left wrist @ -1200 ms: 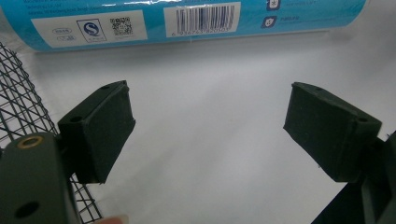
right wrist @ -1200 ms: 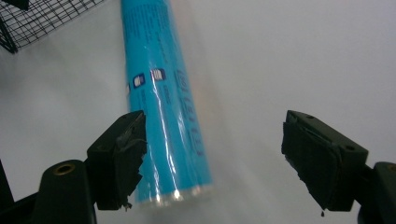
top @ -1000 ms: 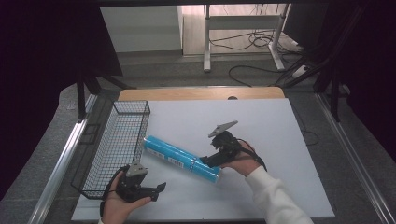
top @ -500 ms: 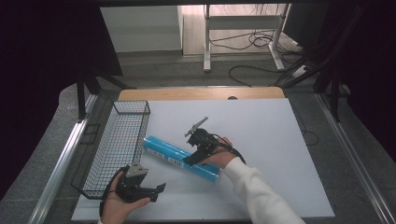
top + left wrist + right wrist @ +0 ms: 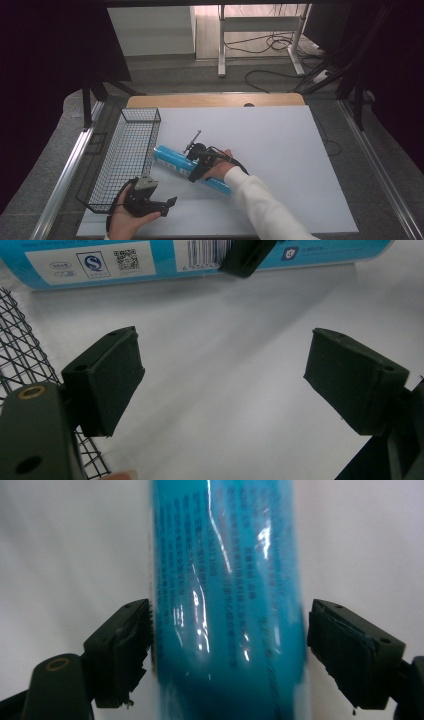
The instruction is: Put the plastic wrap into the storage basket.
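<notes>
two tools are at work here. the right tool (image 5: 192,172) straddles the blue tube (image 5: 172,161) near its middle, one jaw on each side. in the right gripper view the left pad seems to brush the tube's edge while a sliver of white shows at the right pad, so i read this as jaws set around the tube, not yet pressing on it; they have just been opening with the tube between them. the left tool (image 5: 222,385) is wide apart with nothing between its pads, low over the table (image 5: 280,150) at the near corner of the wire basket (image 5: 127,150).

the tube lies on its side on the table, slanting away from the basket, its far end just beside the basket's long wall. as i judge it, the grasp is only being lined up: closing, lifting and moving the tube (the basket is probably where it goes) are all left.

the tube's white label (image 5: 95,262) carries a barcode, a small square code, a round-cornered badge with an "s"-like mark, and digits starting "6 93"; the rest is too small or blurred.
</notes>
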